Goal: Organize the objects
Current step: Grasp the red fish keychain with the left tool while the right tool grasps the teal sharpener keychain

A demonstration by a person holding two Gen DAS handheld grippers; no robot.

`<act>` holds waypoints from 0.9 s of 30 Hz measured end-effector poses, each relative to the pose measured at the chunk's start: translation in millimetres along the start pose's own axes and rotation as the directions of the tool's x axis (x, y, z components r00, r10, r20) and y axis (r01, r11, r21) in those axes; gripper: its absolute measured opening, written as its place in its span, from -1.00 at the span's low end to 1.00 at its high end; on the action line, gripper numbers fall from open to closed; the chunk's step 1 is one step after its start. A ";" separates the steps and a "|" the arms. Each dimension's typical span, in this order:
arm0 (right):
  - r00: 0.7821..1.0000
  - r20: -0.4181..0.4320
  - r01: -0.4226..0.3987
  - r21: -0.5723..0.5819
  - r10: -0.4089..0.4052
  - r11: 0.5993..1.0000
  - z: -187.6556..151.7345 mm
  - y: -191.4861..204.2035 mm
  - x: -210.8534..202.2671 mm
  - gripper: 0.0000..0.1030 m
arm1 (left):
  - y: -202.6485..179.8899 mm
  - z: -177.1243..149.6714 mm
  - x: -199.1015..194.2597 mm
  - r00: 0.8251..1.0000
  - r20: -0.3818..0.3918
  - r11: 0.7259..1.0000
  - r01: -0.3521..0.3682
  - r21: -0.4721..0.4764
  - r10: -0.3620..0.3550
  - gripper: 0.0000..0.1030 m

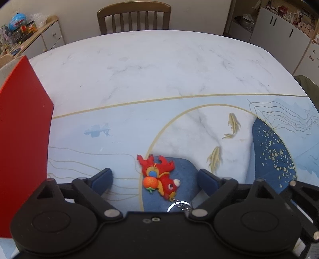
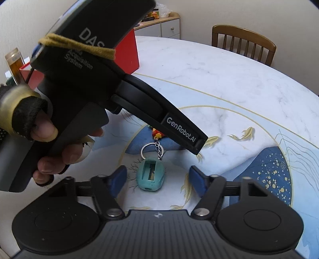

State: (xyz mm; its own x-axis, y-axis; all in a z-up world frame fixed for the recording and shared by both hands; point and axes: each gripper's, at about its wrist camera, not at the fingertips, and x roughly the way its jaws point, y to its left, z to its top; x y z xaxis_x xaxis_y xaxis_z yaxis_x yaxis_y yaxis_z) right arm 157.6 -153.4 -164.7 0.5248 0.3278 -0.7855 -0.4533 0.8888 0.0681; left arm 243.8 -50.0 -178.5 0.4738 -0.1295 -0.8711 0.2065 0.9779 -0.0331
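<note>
1. The worktop (image 1: 159, 65) was a rounded slab of white marble veined in grey; its near part carried a pale blue printed design with thin gold arcs, gold-outlined fish (image 1: 233, 126) and dark blue patches speckled with gold.
2. A red fish keychain (image 1: 158, 177) lay flat on one dark blue patch, its metal ring (image 1: 179, 206) and short chain trailing toward the camera.
3. The left tool (image 1: 155, 176) hung just above the keychain with its blue-padded fingers spread wide on either side, gripping nothing.
4. A red box (image 1: 22, 139) stood upright at the left edge of the worktop, well apart from the keychain.
5. In the right wrist view a teal pencil sharpener (image 2: 151, 175) lay on the worktop just beside the keychain's ring, slot side up.
6. The right tool (image 2: 158, 180) was also spread open, empty, its fingers flanking the sharpener without touching it.
7. A hand (image 2: 57, 147) in a fingerless black glove held the left tool's handle, filling the upper left of that view.
8. Behind the worktop a wooden slat-backed chair (image 1: 134, 19) stood against a pale wall.
9. A low sideboard (image 1: 42, 34) with white doors stood left of it, cluttered on top, and white cabinets (image 1: 279, 27) lined the right side.
</note>
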 end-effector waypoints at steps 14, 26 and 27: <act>1.000 -0.002 0.007 -0.026 -0.007 1.000 2.2 3.3 4.7 -0.22 | -12.0 -3.5 -9.4 1.000 0.030 0.998 0.008 0.066 -0.010 -0.24; 1.000 0.010 0.009 0.037 -0.009 0.999 1.4 -5.9 -12.2 -0.41 | -1.8 -2.3 -16.0 1.000 0.022 1.000 0.019 0.016 -0.019 -0.30; 1.000 0.011 0.013 0.047 -0.014 0.999 1.3 -8.3 -15.2 -0.41 | -0.2 -1.8 -18.3 0.999 0.024 1.000 0.023 0.010 -0.023 -0.29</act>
State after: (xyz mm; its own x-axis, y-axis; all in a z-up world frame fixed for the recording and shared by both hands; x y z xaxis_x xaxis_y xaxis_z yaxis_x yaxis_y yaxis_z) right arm 154.3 -165.3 -152.4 0.5385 0.3192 -0.7798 -0.4118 0.9071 0.0869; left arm 233.5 -47.6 -163.4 0.4890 -0.1556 -0.8583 0.2261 0.9729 -0.0476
